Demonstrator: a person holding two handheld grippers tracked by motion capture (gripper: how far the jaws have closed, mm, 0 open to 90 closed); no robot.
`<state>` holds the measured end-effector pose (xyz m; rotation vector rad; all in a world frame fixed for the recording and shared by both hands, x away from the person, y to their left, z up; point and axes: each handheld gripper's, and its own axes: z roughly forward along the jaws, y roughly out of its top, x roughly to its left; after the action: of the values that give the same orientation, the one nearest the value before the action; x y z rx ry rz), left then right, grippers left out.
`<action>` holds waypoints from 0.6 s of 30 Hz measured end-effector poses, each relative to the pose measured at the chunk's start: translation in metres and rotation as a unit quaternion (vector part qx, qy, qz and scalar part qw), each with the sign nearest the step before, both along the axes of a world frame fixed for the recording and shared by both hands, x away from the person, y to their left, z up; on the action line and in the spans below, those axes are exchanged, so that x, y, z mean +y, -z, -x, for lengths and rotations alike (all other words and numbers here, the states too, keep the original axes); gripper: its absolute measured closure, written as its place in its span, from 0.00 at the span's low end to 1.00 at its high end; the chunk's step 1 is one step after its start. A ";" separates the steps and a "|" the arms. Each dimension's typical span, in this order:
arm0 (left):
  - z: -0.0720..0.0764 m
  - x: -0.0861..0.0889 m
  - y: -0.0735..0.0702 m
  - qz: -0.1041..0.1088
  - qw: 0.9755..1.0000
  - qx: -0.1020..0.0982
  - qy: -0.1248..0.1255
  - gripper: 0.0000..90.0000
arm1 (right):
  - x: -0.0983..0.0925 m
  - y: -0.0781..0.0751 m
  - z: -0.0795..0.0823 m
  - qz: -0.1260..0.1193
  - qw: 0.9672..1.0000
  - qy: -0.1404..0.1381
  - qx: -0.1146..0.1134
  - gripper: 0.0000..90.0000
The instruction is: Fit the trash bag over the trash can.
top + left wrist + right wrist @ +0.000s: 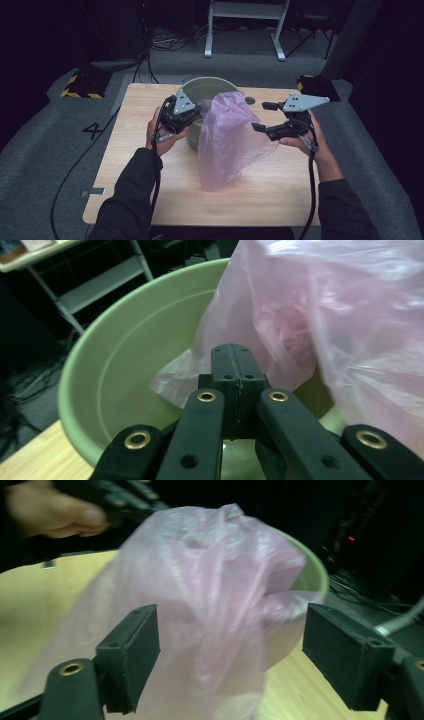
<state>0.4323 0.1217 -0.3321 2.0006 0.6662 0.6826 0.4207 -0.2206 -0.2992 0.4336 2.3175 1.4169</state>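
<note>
Nearest the high view's camera we see our two dark sleeves coming up from the bottom edge, forearms angled slightly inward across the wooden table [280, 200]. Our left hand [162, 131] is wrapped around the left gripper [194, 111], which sits at the near left rim of the green bucket [200, 87] and points in over it. In the left gripper view its jaws are pressed flat together, and the pink plastic bag [227, 140] lies right against their tips; we cannot tell for sure whether a fold of the film is caught between the pads. Our right hand [305, 140] holds the right gripper [265, 117] level, pointing leftward at the bag from the right side. Its jaws stand wide apart, and in the right gripper view the pads [132, 655] flank the bag without pressing on it, the film hanging loose in the gap. The bag itself is draped over the bucket's near right rim, its upper part bunched at the mouth and the rest hanging down the outside onto the table in front.
</note>
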 end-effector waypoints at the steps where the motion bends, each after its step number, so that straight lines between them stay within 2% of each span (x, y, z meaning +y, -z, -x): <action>1: 0.001 0.000 0.000 0.005 1.000 -0.003 0.004 1.00 | -0.001 0.002 0.002 0.001 1.000 -0.003 0.000 0.28; 2: 0.003 0.001 -0.001 0.017 1.000 -0.007 0.017 1.00 | 0.000 0.004 0.002 0.006 1.000 0.001 0.001 0.33; 4: 0.008 0.001 -0.005 0.033 0.999 -0.018 0.028 1.00 | 0.005 0.007 0.000 0.020 1.000 0.006 -0.001 0.57; 5: 0.011 0.001 -0.006 0.038 0.998 -0.025 0.043 1.00 | 0.008 0.009 -0.002 0.024 1.000 0.001 -0.001 0.60; 6: 0.015 0.000 -0.008 0.041 0.997 -0.033 0.050 0.99 | 0.011 0.011 -0.003 0.028 1.000 -0.003 0.000 0.68; 7: 0.018 -0.001 -0.010 0.041 0.997 -0.041 0.042 0.89 | 0.014 0.012 -0.003 0.033 0.999 -0.004 -0.003 0.74; 8: 0.022 -0.001 -0.012 0.049 0.997 -0.044 0.050 0.79 | 0.017 0.013 -0.004 0.036 0.999 0.000 -0.006 0.78; 9: 0.026 -0.001 -0.013 0.059 0.995 -0.045 0.068 0.74 | 0.019 0.014 -0.005 0.032 0.999 -0.004 -0.008 0.83; 10: 0.030 -0.003 -0.014 0.061 0.994 -0.049 0.072 0.69 | 0.021 0.014 -0.005 0.027 1.000 -0.009 -0.010 0.88; 11: 0.034 -0.005 -0.015 0.061 0.994 -0.048 0.076 0.61 | 0.022 0.014 -0.005 0.025 1.000 -0.007 -0.013 0.93; 14: 0.044 -0.012 -0.014 0.067 0.993 -0.029 0.094 0.25 | 0.026 0.013 -0.006 0.022 0.999 -0.006 -0.022 1.00; 16: 0.052 -0.017 -0.011 0.057 0.991 -0.021 0.121 0.17 | 0.028 0.011 -0.006 0.024 0.999 -0.007 -0.025 1.00; 18: 0.059 -0.023 -0.009 0.038 0.990 -0.021 0.137 0.17 | 0.030 0.010 -0.005 0.024 0.999 -0.007 -0.030 1.00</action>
<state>0.3730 0.0983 -0.3227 1.9531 0.3751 0.5248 0.4260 -0.1902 -0.3090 0.3568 2.3064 1.3594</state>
